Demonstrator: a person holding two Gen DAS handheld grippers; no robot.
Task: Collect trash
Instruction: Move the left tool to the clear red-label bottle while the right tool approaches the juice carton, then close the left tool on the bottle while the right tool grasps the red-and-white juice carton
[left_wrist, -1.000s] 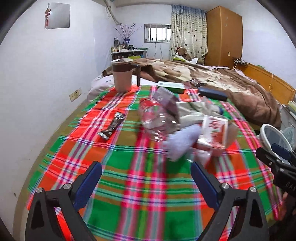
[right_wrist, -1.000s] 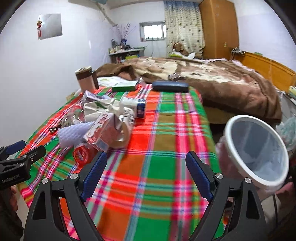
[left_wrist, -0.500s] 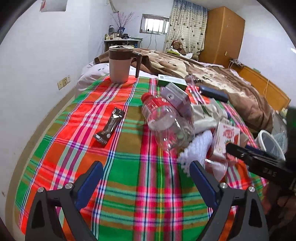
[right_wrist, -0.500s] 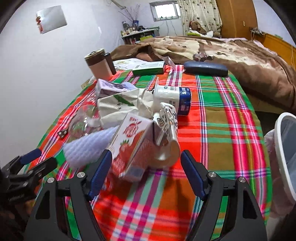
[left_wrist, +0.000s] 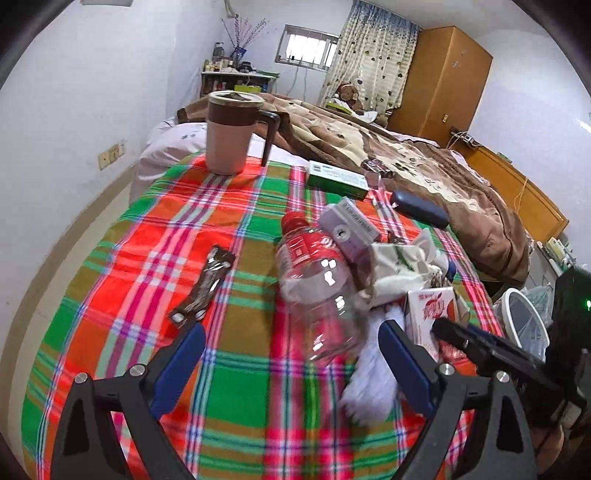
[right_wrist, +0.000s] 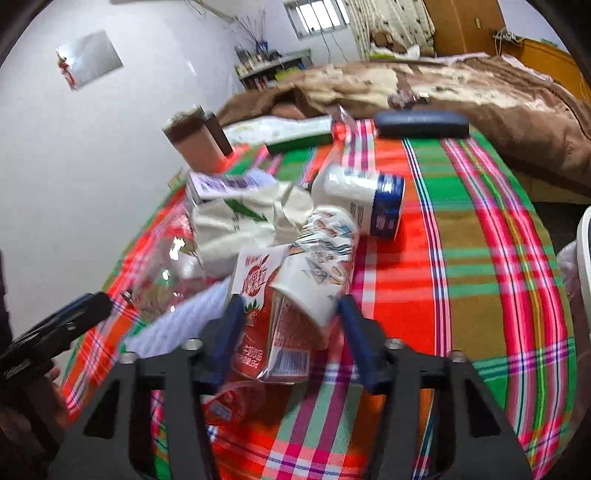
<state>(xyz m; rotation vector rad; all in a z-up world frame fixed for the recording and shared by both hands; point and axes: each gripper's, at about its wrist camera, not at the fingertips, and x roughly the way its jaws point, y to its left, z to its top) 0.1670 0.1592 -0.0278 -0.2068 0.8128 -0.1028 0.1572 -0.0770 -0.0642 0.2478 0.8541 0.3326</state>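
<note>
A pile of trash lies on the plaid tablecloth (left_wrist: 236, 398). A clear plastic bottle (left_wrist: 317, 291) with a red label lies in front of my left gripper (left_wrist: 291, 345), which is open and empty; the bottle's base sits between its fingertips. A brown snack wrapper (left_wrist: 207, 286) lies to the left. My right gripper (right_wrist: 290, 317) is open, its fingers on either side of a red strawberry milk carton (right_wrist: 266, 325) and a patterned paper cup (right_wrist: 317, 273). A crumpled white bag (right_wrist: 240, 225) and a white bottle with a blue label (right_wrist: 369, 199) lie behind.
A pink-and-brown mug (left_wrist: 229, 133), a green box (left_wrist: 336, 179) and a dark glasses case (left_wrist: 419, 208) stand at the far end. A white-rimmed trash bin (left_wrist: 524, 325) is off the table's right edge. A bed with a brown blanket (left_wrist: 443, 177) lies beyond.
Both grippers moved forward into the trash pile. The right gripper's fingers narrowed and now flank the strawberry carton and paper cup. The left gripper came up to the bottle's base.
</note>
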